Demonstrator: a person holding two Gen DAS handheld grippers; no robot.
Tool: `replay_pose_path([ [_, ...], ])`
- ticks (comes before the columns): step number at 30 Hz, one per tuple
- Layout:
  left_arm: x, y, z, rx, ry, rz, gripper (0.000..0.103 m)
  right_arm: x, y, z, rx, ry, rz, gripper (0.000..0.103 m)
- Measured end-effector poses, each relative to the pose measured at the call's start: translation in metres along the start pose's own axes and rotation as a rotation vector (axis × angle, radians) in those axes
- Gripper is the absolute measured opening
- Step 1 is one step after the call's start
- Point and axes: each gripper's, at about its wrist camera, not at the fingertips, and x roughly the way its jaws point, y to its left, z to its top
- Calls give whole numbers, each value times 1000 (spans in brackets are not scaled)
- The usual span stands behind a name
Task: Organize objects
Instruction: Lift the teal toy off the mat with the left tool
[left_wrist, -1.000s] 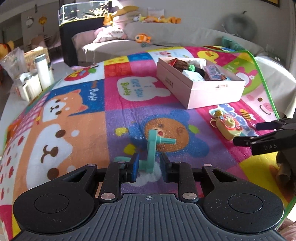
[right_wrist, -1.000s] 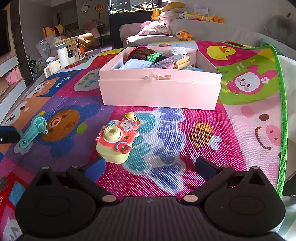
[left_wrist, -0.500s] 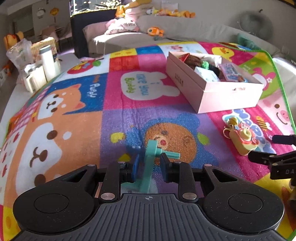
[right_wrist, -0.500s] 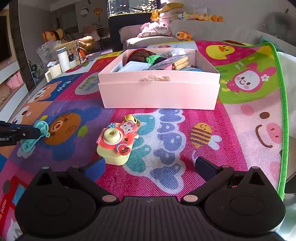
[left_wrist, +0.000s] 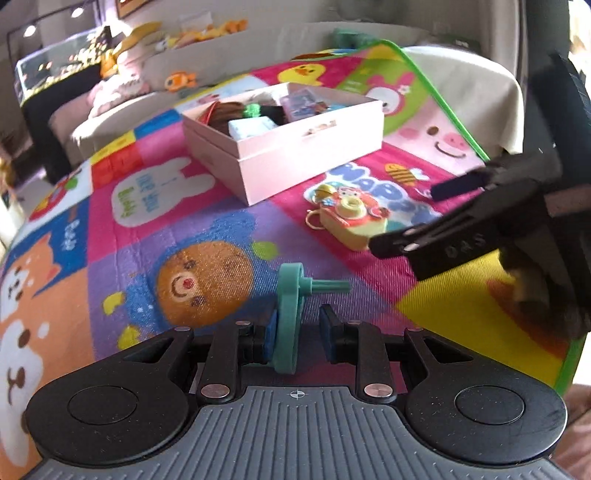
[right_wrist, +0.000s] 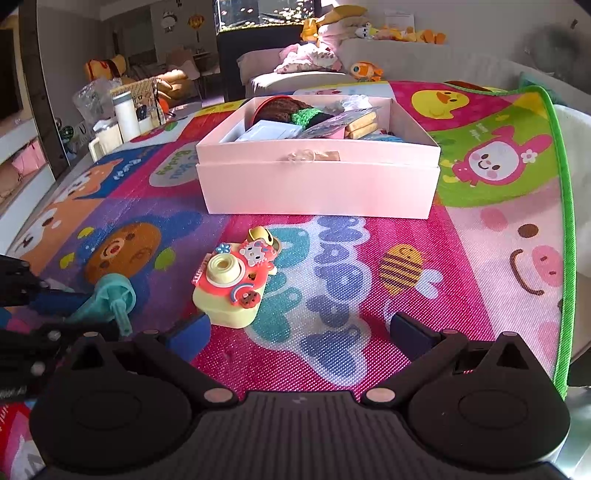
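Left tool (left_wrist: 297, 332) nearly closed on our teal crank toy (left_wrist: 290, 314), pink box (left_wrist: 295, 155) ahead and right; right tool (right_wrist: 299, 328) wide open, empty.

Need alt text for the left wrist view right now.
The left gripper holds a teal plastic crank piece above a colourful cartoon play mat. Ahead sit a toy camera and an open pink box of items; the right gripper reaches in from the right.

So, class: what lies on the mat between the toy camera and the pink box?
Nothing: only bare mat lies between toy camera and pink box, clearest from the right wrist.
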Motion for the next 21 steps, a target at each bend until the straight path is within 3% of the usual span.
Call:
replay_pose_path([
  [5,-2,21,-6,-64,16,73,29,2,5,0,-24,9,-25,103],
  [11,4,40,-5,-178,1,51,29,2,7,0,-19,16,-40,103],
  [16,4,35,-5,-138,-1,55,29,1,8,1,-1,31,-50,103],
  [21,-4,36,-11,-130,15,28,28,-5,5,0,-29,53,-4,103],
])
